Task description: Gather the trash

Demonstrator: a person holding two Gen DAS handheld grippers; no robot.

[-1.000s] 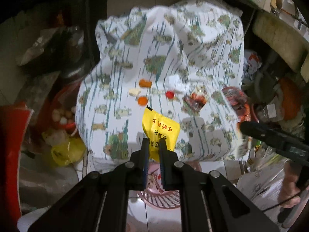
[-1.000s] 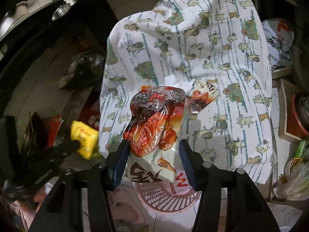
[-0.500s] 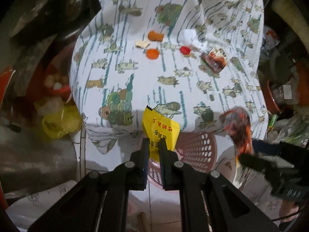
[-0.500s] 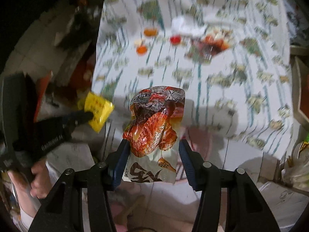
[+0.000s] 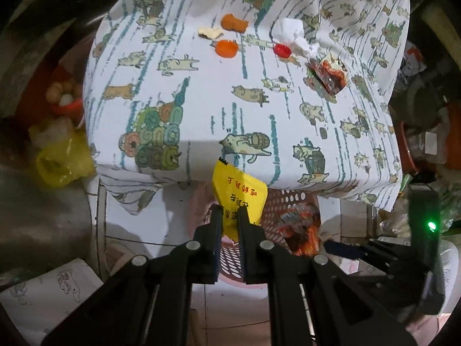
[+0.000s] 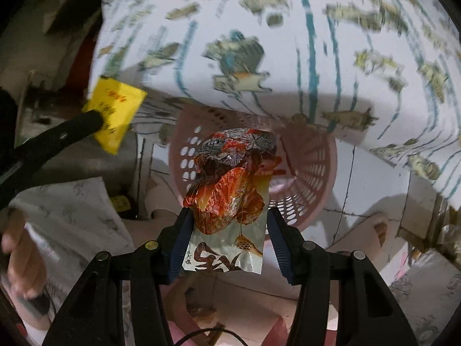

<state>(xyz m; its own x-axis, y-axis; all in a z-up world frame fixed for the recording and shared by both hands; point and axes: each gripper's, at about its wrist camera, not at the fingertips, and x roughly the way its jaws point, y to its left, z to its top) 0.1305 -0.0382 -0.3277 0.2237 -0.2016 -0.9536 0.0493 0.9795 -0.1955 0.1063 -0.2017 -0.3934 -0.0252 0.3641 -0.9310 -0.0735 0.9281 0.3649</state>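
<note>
Cluttered room, cartoon-print cloth (image 5: 201, 92) over desk; left tool (image 5: 230, 225) pinched on yellow packet (image 5: 239, 199), its red print unreadable; right tool (image 6: 227, 227) half-wide, gripping red snack wrapper (image 6: 230, 190) above pink basket (image 6: 311, 161)

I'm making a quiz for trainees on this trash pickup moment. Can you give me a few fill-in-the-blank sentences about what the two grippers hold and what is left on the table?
1. The left gripper is shut on a ____ packet.
2. The right gripper grips a red and orange snack wrapper above the pink ____.
3. On the tablecloth, a crumpled white ____ lies beside the red bottle cap.

Missing words: yellow; basket; tissue
</note>
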